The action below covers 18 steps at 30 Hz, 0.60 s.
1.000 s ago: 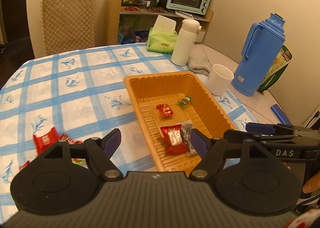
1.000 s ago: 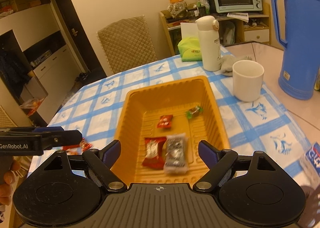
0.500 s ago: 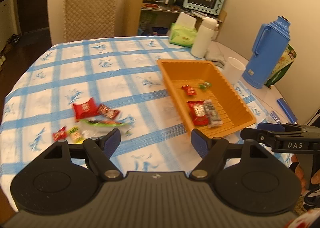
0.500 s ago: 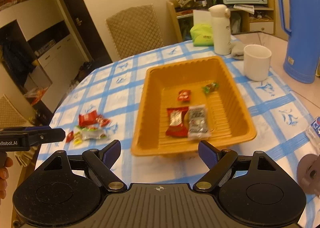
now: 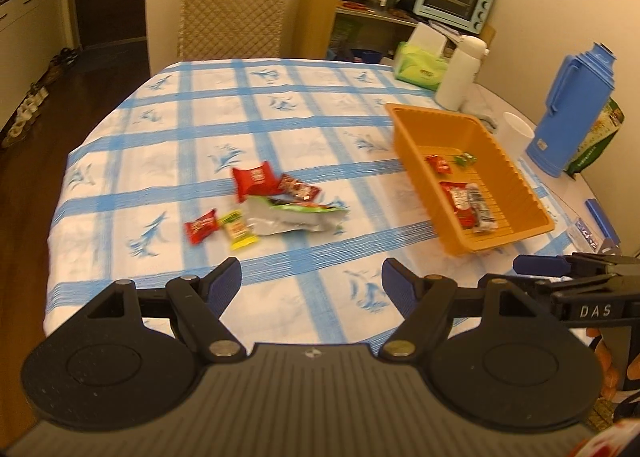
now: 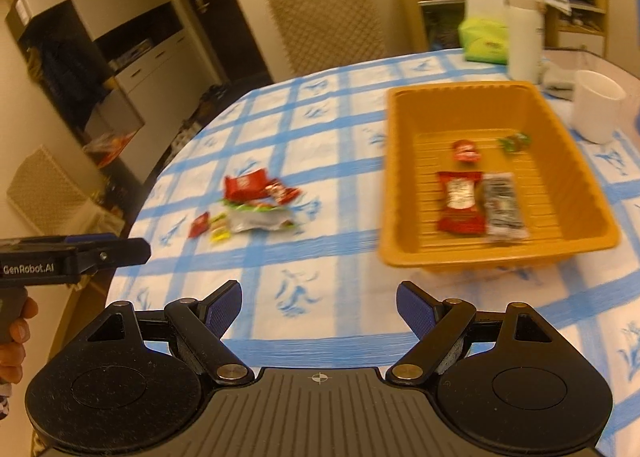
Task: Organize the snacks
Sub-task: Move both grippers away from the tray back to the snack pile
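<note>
Both jaws gape empty, left gripper (image 5: 311, 281) facing loose snacks (image 5: 272, 203) ahead, orange tray (image 5: 496, 245) ahead-right awaiting them.

The black left gripper with blue-padded fingers (image 5: 311, 283) hangs level in the air with its jaws spread wide and nothing between them. The matching black right gripper with blue pads (image 6: 319, 303) is likewise wide open and empty, held just beside the left one at about the same height. Bare fingers (image 6: 14, 331) of the person's left hand wrap the left gripper's handle.
</note>
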Motion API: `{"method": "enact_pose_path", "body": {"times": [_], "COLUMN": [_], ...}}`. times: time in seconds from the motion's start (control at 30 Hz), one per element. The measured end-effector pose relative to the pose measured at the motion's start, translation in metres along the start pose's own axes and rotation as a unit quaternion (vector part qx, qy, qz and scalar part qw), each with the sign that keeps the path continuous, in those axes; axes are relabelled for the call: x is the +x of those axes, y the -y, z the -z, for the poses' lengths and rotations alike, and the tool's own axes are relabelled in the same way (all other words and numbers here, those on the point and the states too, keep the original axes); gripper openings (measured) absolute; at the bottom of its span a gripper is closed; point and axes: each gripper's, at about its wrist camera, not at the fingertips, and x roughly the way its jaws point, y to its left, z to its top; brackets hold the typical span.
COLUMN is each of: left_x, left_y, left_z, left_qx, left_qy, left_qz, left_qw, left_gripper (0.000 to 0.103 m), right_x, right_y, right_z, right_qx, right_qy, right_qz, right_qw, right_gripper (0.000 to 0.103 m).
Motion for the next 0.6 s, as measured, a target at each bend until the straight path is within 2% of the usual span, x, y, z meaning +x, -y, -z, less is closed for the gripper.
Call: {"method": "enact_pose_path", "body": {"times": [0.3,0.6], "left_x": [0.000,0.006], "left_y": [-0.032,-0.055], "left_z": [0.008,0.012], "left_qx": [-0.023,-0.037], "left_qy": [-0.006,-0.011], "left_qz": [-0.025,-0.044], "left_qw": [0.9994,0.9983], "left_gripper": [0.075,0.075], "right_x": [0.036,0.068], "right_y": [-0.032,-0.045], "right_z": [-0.001,-0.009], "right_qx": [-0.052,-0.100], "right_qy": [-0.014,-0.015], "right_qz": [-0.018,-0.023], "right_qw": [0.998,0.995], "right_gripper": [0.084,0.084]}}
